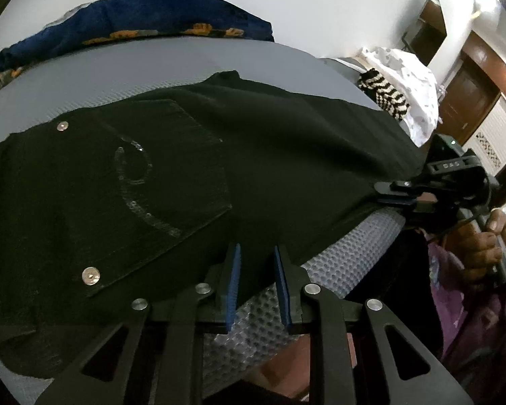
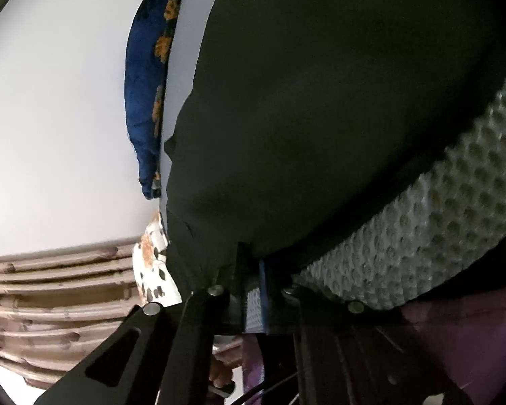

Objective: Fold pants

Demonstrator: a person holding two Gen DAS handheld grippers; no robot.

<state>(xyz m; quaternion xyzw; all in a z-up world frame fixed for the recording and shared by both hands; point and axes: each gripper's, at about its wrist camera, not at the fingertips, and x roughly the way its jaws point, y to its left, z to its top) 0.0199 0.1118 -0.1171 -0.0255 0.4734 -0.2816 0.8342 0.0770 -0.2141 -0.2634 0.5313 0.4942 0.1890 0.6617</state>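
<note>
Black pants (image 1: pixel 192 168) on grey mat (image 1: pixel 347 263), both hand-held grippers gripping hem

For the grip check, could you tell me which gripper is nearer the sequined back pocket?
Left. The left gripper sits just beside the pocket; the right gripper is further along the pants' edge.

Black pants (image 1: pixel 192 175) with silvery rivets and a sequin swirl on the pocket. Grey dimpled mat (image 1: pixel 350 256). Dark blue cloth (image 1: pixel 145 20) with orange flowers. Black-and-white striped fabric (image 1: pixel 384 96). White spotted cloth (image 1: pixel 408 77). Purple sleeve (image 1: pixel 482 320). Blue gripper pads (image 1: pixel 233 287).
</note>
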